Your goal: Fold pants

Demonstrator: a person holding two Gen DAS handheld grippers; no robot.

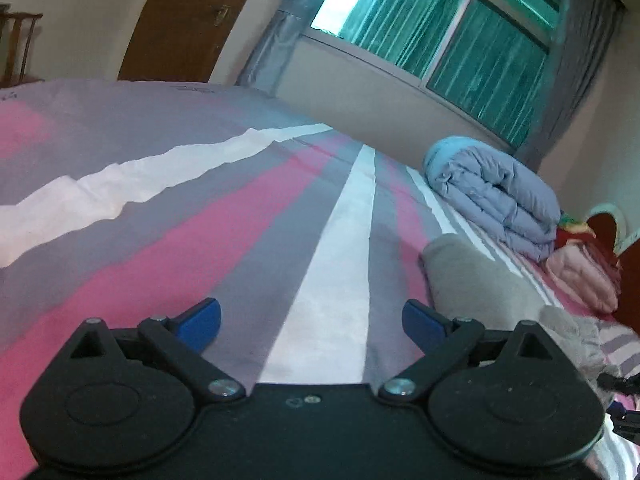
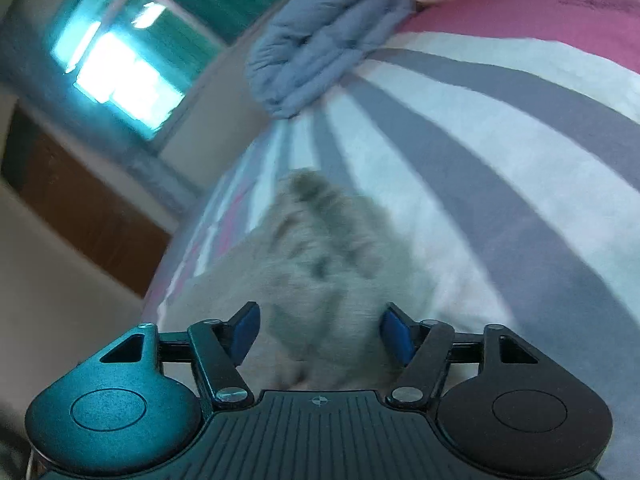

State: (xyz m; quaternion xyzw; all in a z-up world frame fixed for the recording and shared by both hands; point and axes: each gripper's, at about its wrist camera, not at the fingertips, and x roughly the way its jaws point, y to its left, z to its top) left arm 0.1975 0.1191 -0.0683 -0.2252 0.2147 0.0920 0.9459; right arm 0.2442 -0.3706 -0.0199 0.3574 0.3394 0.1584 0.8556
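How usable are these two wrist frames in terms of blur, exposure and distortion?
Left wrist view: mostly sharp; the grey pants and striped bedspread read clearly, with strong fisheye bending of the window. Right wrist view: heavy motion blur smears the pants, the window is blown out, and the frame is tilted; only the right tool is crisp.

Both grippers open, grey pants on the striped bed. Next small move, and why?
Probably ease the right gripper forward and close on the grey fleecy pants. Its jaws are open with the fabric bunched just ahead between the blue fingertips. The left gripper is open over bare striped bedsheet, with the pants off to its right.
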